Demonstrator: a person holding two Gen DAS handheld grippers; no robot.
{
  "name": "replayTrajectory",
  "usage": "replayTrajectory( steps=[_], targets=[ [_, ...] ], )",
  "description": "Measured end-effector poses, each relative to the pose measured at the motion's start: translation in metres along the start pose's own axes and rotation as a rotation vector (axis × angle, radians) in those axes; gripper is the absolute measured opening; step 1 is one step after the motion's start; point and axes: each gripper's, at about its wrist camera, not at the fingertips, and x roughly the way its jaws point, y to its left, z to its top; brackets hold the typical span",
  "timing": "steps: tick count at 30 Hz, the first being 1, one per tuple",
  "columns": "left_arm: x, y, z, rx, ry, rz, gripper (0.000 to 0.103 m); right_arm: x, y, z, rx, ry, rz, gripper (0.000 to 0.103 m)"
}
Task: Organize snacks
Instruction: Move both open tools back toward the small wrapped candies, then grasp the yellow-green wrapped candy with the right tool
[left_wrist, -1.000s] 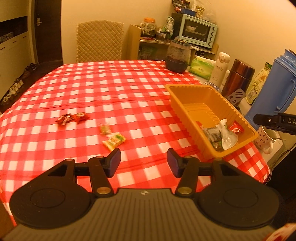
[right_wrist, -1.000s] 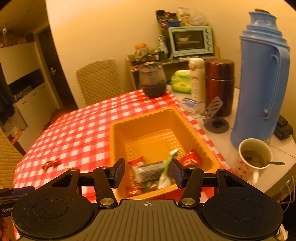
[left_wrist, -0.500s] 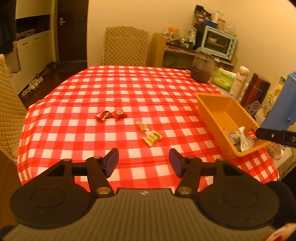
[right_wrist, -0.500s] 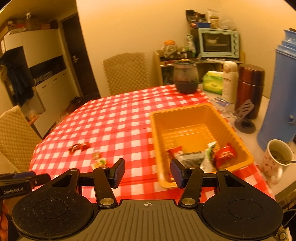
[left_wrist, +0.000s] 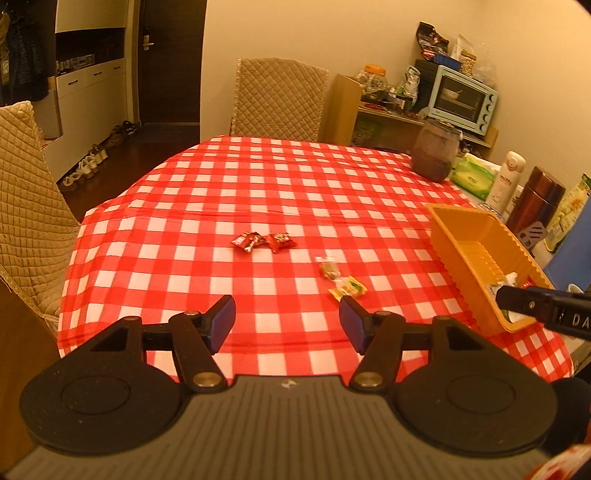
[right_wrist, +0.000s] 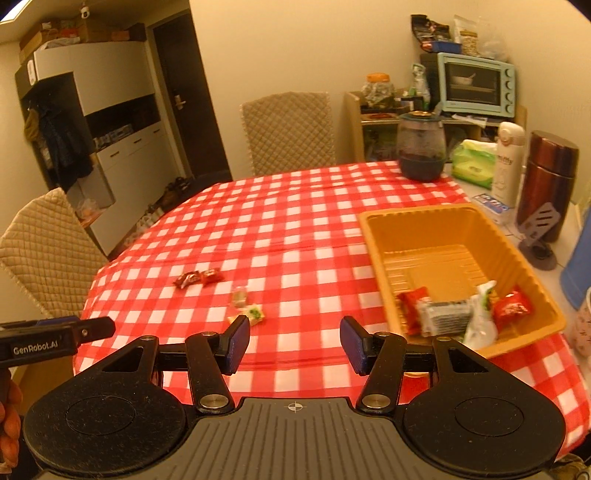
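Left gripper (left_wrist: 287, 320) is hovering with fingers spread, nothing between them; green snack (left_wrist: 348, 287) is lying just ahead, red candies (left_wrist: 263, 240) farther ahead-left. Right gripper (right_wrist: 294, 341) is hanging spread and empty, with the yellow basket (right_wrist: 436, 221) of snacks (right_wrist: 461, 312) sitting ahead-right.

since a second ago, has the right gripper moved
Yes. The right gripper has backed away from the yellow basket, which now sits right of its open jaws.

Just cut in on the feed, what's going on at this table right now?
A person is sorting snacks into the yellow basket. Several packets already lie inside. Two red candies and two greenish packets remain on the checkered cloth. The left gripper and right gripper are open and empty above the near edge.
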Motion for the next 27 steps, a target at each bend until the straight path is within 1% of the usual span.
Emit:
replayTrajectory(
  steps=[6, 9, 17, 21, 23, 24, 25, 27],
  targets=[
    [0.022, 0.013, 0.008, 0.003, 0.010, 0.010, 0.061, 0.034, 0.015, -0.001, -0.015, 0.025, 0.023, 0.054],
    [0.038, 0.019, 0.010, 0.018, 0.022, 0.009, 0.061, 0.057, 0.024, -0.003, -0.047, 0.046, 0.040, 0.054],
    [0.094, 0.032, 0.014, 0.045, 0.069, 0.003, 0.062, 0.131, 0.041, -0.015, -0.221, 0.093, 0.091, 0.054],
    [0.119, 0.037, 0.016, 0.048, 0.082, -0.014, 0.063, 0.165, 0.044, -0.020, -0.320, 0.125, 0.114, 0.055],
    [0.129, 0.038, 0.017, 0.048, 0.084, -0.018, 0.063, 0.178, 0.045, -0.022, -0.358, 0.143, 0.119, 0.061],
    [0.134, 0.039, 0.018, 0.043, 0.086, -0.022, 0.063, 0.184, 0.045, -0.022, -0.374, 0.149, 0.122, 0.072],
    [0.138, 0.039, 0.019, 0.039, 0.086, -0.026, 0.063, 0.189, 0.045, -0.023, -0.386, 0.145, 0.121, 0.074],
    [0.144, 0.041, 0.019, 0.035, 0.087, -0.030, 0.064, 0.197, 0.044, -0.022, -0.402, 0.143, 0.130, 0.074]
  ],
)
